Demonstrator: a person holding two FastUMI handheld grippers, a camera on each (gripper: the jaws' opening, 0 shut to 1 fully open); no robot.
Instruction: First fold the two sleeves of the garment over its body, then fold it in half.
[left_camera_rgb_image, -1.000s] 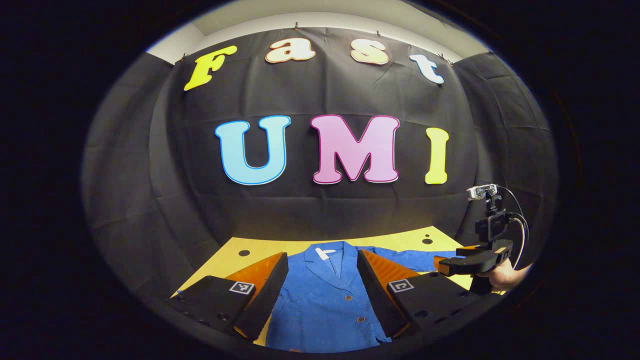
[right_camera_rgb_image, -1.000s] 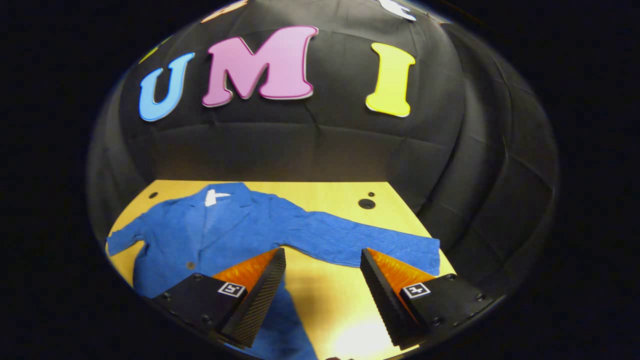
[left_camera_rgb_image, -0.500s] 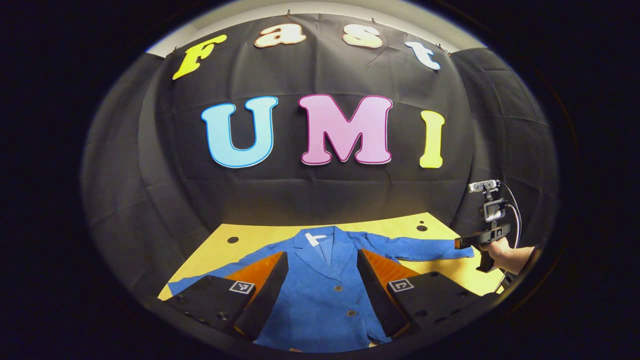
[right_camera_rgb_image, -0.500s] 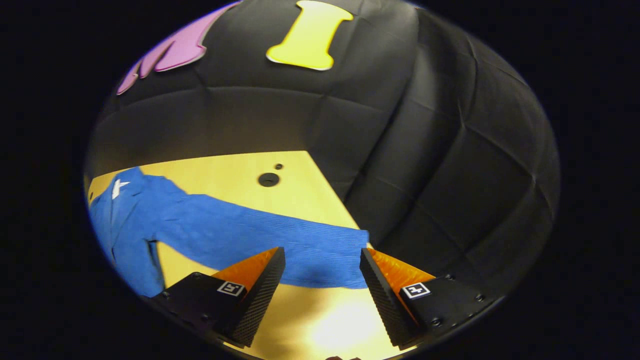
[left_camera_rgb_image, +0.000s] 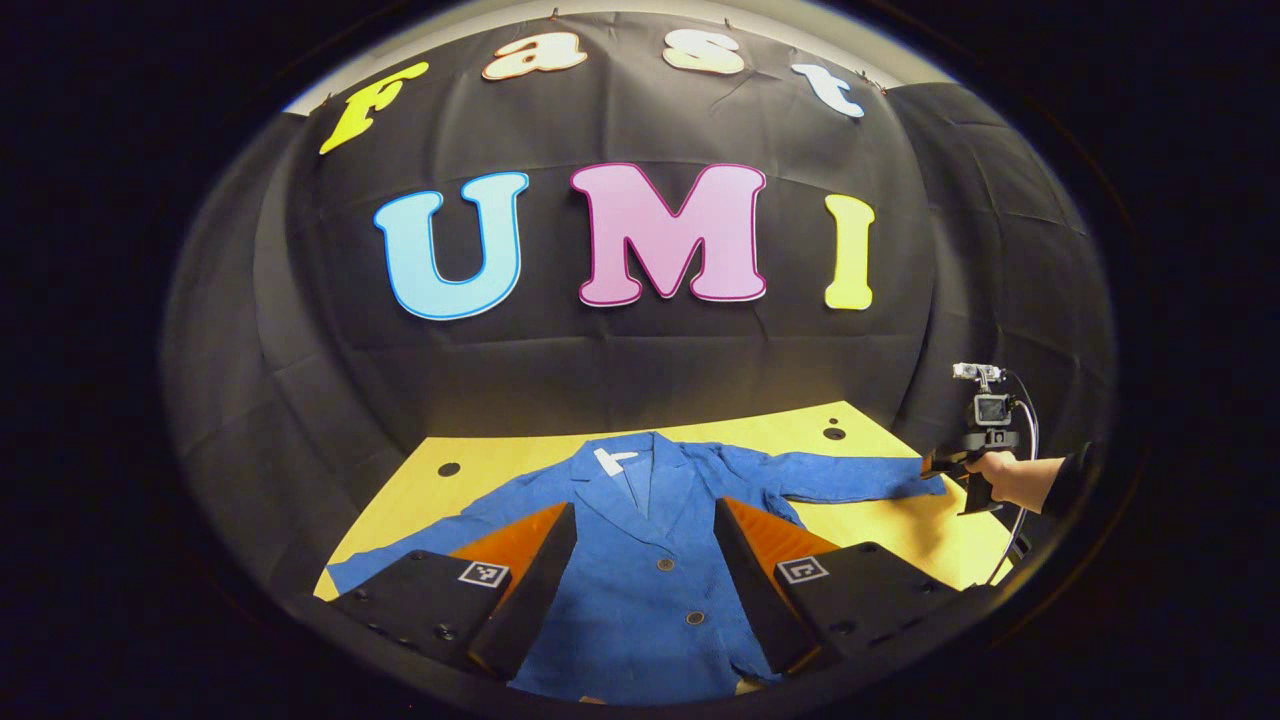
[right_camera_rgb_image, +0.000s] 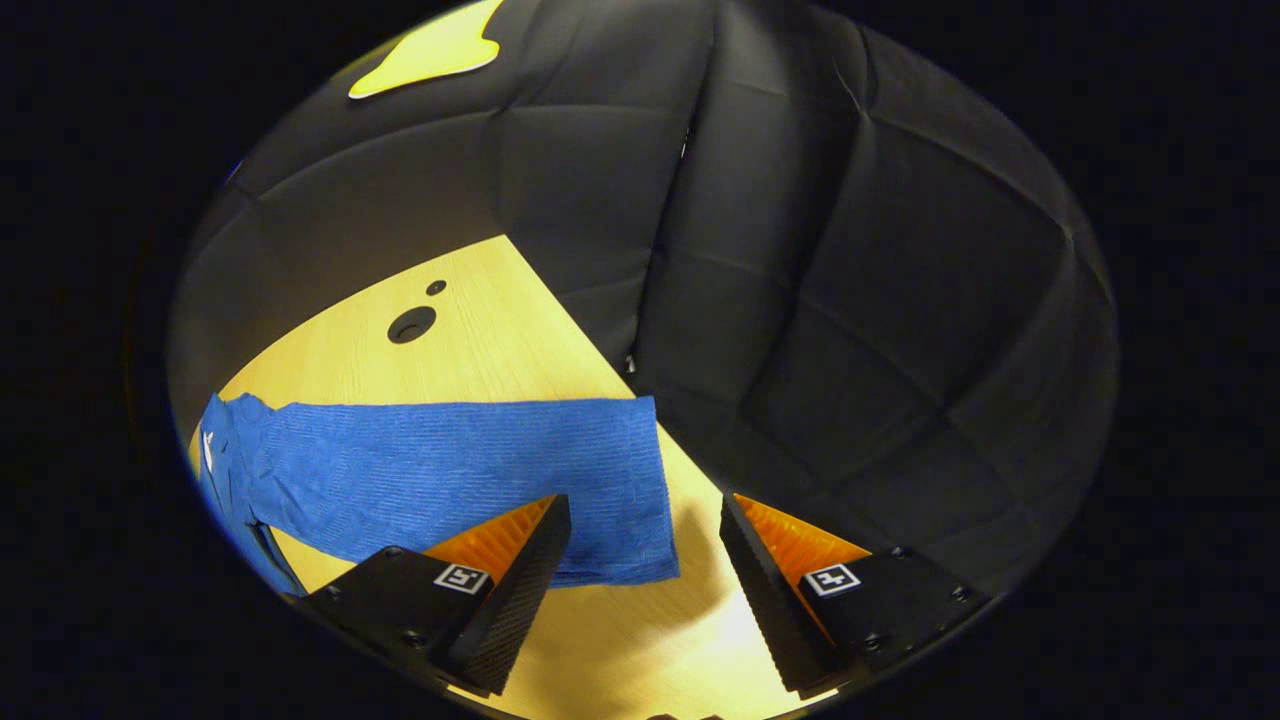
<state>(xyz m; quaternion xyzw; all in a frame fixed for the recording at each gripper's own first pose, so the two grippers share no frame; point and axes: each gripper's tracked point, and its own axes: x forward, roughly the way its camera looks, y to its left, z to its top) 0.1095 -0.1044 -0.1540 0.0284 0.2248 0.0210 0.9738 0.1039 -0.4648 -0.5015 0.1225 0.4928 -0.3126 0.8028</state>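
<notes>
Lying flat and face up on the desk (left_camera_rgb_image: 880, 535), the blue jacket (left_camera_rgb_image: 640, 590) has its collar toward the far edge and both sleeves stretched out sideways, so no fold is made yet; the first sleeve fold looks to be the step in hand. The left gripper (left_camera_rgb_image: 640, 580) hangs over the jacket's buttoned front, fingers spread and holding nothing. Farther right, the right sleeve (right_camera_rgb_image: 450, 475) runs toward the desk's right edge, its cuff near that edge. The right gripper (right_camera_rgb_image: 640, 570) sits just at that cuff, fingers spread, with the cuff's corner between them but not pinched. Next, I judge, it must close on the cuff, lift it, and carry it across onto the body.
</notes>
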